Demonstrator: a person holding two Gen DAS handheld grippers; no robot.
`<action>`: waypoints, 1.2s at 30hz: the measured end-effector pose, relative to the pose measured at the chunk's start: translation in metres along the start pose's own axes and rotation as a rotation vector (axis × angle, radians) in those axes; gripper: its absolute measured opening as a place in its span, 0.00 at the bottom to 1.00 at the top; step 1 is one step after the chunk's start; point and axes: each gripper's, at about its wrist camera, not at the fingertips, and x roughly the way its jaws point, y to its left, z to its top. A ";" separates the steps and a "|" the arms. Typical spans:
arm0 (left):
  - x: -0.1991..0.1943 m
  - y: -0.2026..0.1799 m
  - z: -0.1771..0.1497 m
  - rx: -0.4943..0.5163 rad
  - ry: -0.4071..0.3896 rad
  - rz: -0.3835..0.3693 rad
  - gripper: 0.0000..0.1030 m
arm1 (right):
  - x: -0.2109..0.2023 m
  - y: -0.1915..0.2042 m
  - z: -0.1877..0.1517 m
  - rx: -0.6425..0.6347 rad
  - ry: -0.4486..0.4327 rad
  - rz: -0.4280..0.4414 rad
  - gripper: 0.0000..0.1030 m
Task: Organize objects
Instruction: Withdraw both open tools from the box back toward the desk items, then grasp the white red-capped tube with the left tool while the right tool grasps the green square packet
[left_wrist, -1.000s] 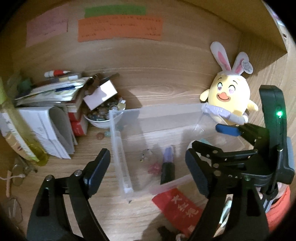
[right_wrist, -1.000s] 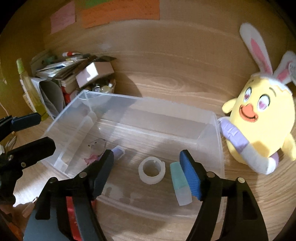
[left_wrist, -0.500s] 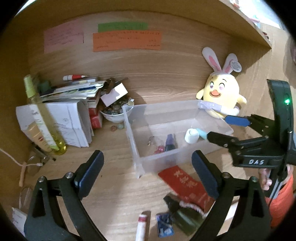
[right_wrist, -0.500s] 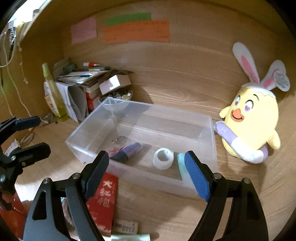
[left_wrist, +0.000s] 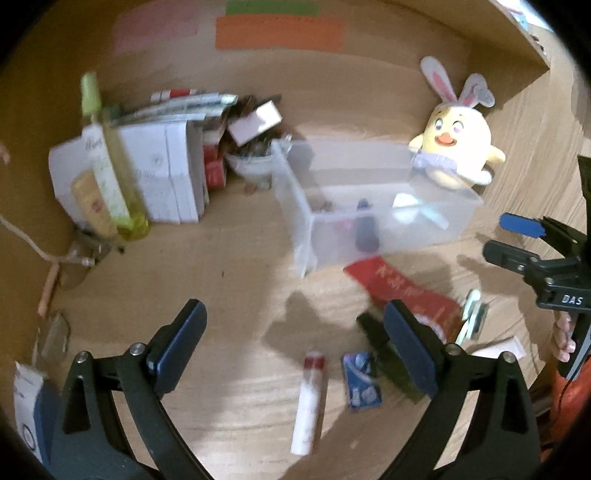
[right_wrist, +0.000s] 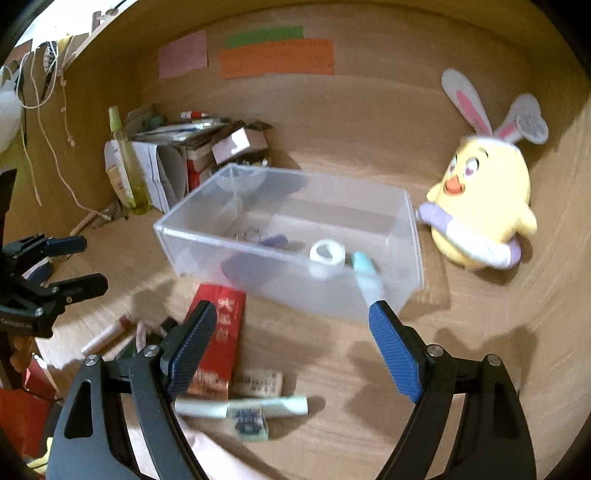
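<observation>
A clear plastic box (left_wrist: 295, 206) (right_wrist: 199, 258) stands mid-desk. In it lie a white tape roll (right_wrist: 327, 254), a teal tube (right_wrist: 364, 266) and a dark purple tube (left_wrist: 365, 229). In front of the box loose items lie on the wood: a red packet (left_wrist: 402, 291) (right_wrist: 218, 332), a white tube with a red cap (left_wrist: 308, 402), a small blue packet (left_wrist: 360, 380) and a pale green tube (right_wrist: 240, 406). My left gripper (left_wrist: 295, 310) (right_wrist: 79, 266) hangs open above these items, holding nothing. My right gripper (right_wrist: 291, 308) (left_wrist: 513, 240) is open and empty too, short of the box's front wall.
A yellow plush chick with rabbit ears (left_wrist: 456, 151) (right_wrist: 484, 210) sits right of the box. At the back left stand a stack of papers and boxes (left_wrist: 147, 177), a yellow-green bottle (left_wrist: 110, 173) and a bowl of odds (left_wrist: 251, 162). Paper notes hang on the back wall.
Both grippers have drawn back from the box and their jaws have widened. The box looks smaller, and the loose items in front of it have come into view.
</observation>
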 end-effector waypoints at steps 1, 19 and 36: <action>0.001 0.001 -0.003 -0.004 0.005 0.002 0.95 | 0.000 -0.002 -0.005 0.013 0.008 0.011 0.80; 0.016 0.002 -0.056 -0.049 0.095 -0.048 0.60 | -0.003 0.015 -0.068 0.028 0.053 0.040 0.78; 0.021 -0.004 -0.060 -0.003 0.071 -0.006 0.14 | 0.013 0.016 -0.078 0.065 0.097 0.072 0.22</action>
